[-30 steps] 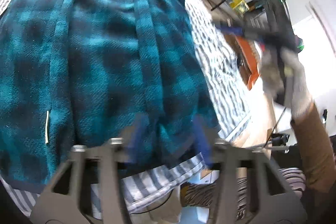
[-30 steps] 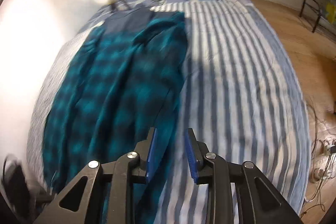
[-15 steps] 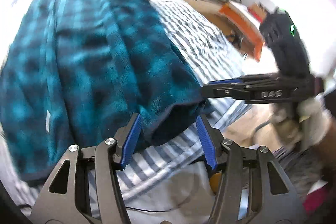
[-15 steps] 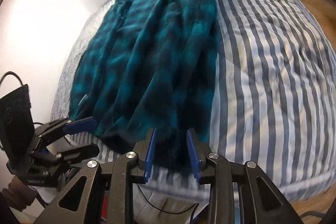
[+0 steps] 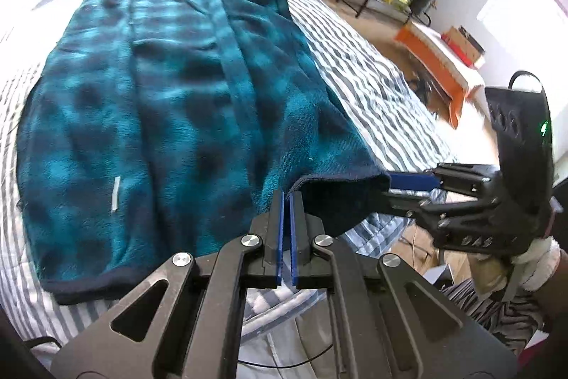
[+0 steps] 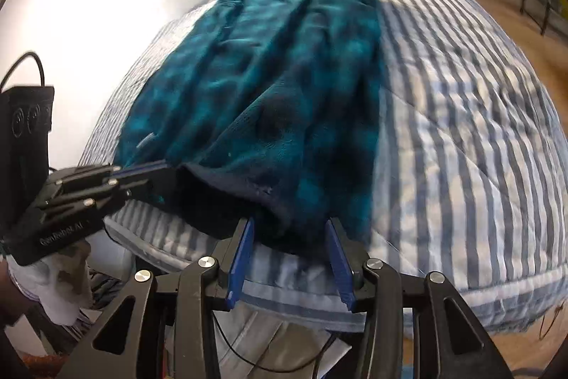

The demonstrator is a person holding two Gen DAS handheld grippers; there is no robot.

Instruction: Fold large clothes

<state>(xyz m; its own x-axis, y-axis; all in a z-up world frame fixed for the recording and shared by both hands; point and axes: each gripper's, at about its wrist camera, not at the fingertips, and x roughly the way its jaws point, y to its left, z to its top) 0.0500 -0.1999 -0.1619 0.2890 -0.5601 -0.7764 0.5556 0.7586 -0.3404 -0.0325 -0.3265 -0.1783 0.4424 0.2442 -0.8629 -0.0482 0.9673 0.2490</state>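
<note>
Left wrist — left tongs (image 5: 286,201) pinching robe hem (image 5: 333,179).

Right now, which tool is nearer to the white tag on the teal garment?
Left. The left tool is shut on the hem a short way from the white tag; the right tool, its jaws opening around a hem corner of the teal garment, sits farther along.

A big blue-green checked robe (image 5: 170,116) lies flat on a bed (image 5: 372,84) with a striped cover. The left gripper (image 5: 286,201) is closed tight, its blue pads together at the robe's dark bottom edge. The right gripper (image 5: 404,187) reaches the robe's corner, maybe touching it.
</note>
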